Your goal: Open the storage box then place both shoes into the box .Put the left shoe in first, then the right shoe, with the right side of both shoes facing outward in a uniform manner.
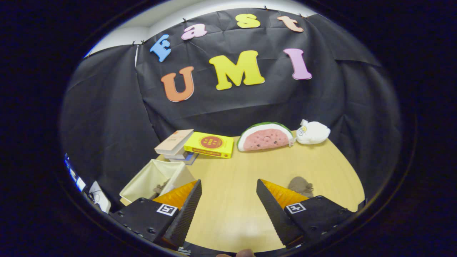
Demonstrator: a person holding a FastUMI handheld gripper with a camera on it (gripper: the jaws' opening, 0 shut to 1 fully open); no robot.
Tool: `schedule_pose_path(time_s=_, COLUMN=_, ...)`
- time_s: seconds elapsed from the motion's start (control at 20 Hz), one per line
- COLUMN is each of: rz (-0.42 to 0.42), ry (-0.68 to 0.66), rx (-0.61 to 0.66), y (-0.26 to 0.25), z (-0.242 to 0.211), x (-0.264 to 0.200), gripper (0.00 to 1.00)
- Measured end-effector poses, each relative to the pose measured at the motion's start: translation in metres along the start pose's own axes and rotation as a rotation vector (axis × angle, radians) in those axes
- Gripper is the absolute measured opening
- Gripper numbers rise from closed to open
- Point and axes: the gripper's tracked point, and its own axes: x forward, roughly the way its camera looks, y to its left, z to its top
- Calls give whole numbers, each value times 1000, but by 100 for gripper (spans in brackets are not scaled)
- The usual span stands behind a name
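**Storage box open, one shoe in, one shoe waiting**

Storage box (157,176) sits just ahead of my left finger, near the table's (242,185) left edge, its pale fabric walls standing open at the top. Inside it I can make out something small and brownish (159,188), which I take to be the first shoe, though my finger hides part of it. The other shoe (300,185), a small grey-brown thing, lies on the wood just beyond my right finger, partly behind it.

My gripper (228,194) is spread wide and empty, nothing but bare tabletop between the fingers.

I judge the shoe on the table to be light and soft, likely to squash rather than slip, so a gentle squeeze should do. I would take it across its middle, one finger on each side, so that I can turn it and set its right side facing outward. I cannot tell from here which way its toe points. The box looks like thin fabric: its walls may buckle or slide if I knock them, so I should come down from above.

Beyond lie a yellow book (210,144), a stack of books (175,144), a watermelon cushion (266,137) and a white plush toy (312,132), all well apart from my work.
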Motion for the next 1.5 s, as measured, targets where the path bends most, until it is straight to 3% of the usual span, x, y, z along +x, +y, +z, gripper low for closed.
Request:
schedule_pose_path(time_s=0.2, rz=-124, ry=93, rx=-48, y=-90, z=-27, x=-2, gripper=94)
schedule_pose_path(time_s=0.35, rz=-162, ry=202, rx=-33, y=-134, z=-59, x=9, gripper=95)
schedule_pose_path(time_s=0.85, rz=-204, ry=490, rx=20, y=-188, z=-122, x=76, gripper=95)
schedule_pose_path(time_s=0.9, rz=-201, ry=513, rx=45, y=-189, z=-126, x=80, gripper=91)
schedule_pose_path(time_s=1.2, rz=-201, ry=601, rx=108, y=-197, z=-140, x=98, gripper=28)
schedule_pose_path(time_s=1.35, rz=-226, ry=623, rx=100, y=-206, z=-150, x=105, gripper=31)
schedule_pose_path(time_s=1.45, rz=-214, ry=631, rx=87, y=-201, z=-145, x=97, gripper=4)
schedule_pose_path(time_s=1.5, rz=-215, ry=620, rx=93, y=-202, z=-145, x=98, gripper=4)
